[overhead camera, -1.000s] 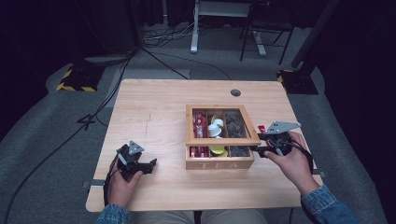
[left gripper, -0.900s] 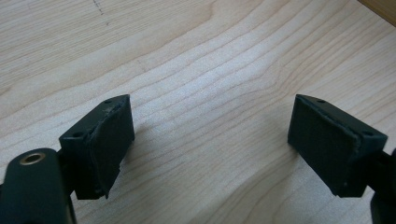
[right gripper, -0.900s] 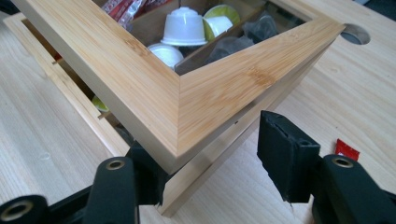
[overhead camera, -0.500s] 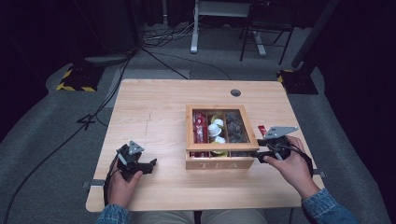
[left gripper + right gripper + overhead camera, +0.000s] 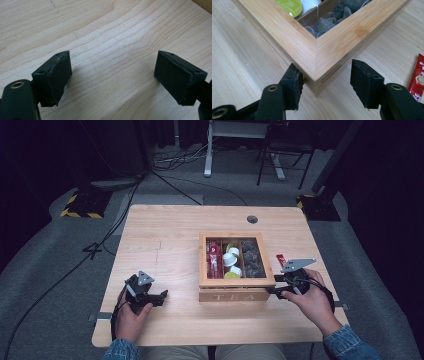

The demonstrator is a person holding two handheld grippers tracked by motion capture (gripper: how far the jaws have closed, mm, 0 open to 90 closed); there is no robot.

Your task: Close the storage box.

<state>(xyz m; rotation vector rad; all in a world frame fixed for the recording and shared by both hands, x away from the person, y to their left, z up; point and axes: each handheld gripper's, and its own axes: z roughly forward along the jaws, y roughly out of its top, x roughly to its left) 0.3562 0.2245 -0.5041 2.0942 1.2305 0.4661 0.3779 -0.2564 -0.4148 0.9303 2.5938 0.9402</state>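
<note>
While we look down from the high view, we list things from largest to smallest.

Table [image 5: 165,245]: we see pale wood with wavy grain, a rectangular top and 1 round dark hole near its far edge.

Tea box [image 5: 236,294]: it stands right of the table's middle, toward the near edge. We see a square bamboo box with a framed clear lid lying shut, mitred at the corner in the right gripper view. Its inside splits into 3 compartments: red packets at the left, white and green round pods in the middle, dark mesh tea bags at the right.

Writing: we read "TEA" on the box's front wall. Letters on the pods and packets are too small for us to read.

Right gripper [image 5: 324,86]: its black jaws straddle the box's near right corner [image 5: 315,62]. The left pad sits against the front wall; the right pad stands apart from the side wall, so we see no pinch. We count it as spread.

Left gripper [image 5: 112,75]: it rests on the table's near left part, well apart from the box. Its 2 flat black pads stand spread wide over bare wood, with nothing between them.

Red sachet [image 5: 417,80]: it lies flat on the table just right of the box, glossy, with a cup printed on it.
</note>
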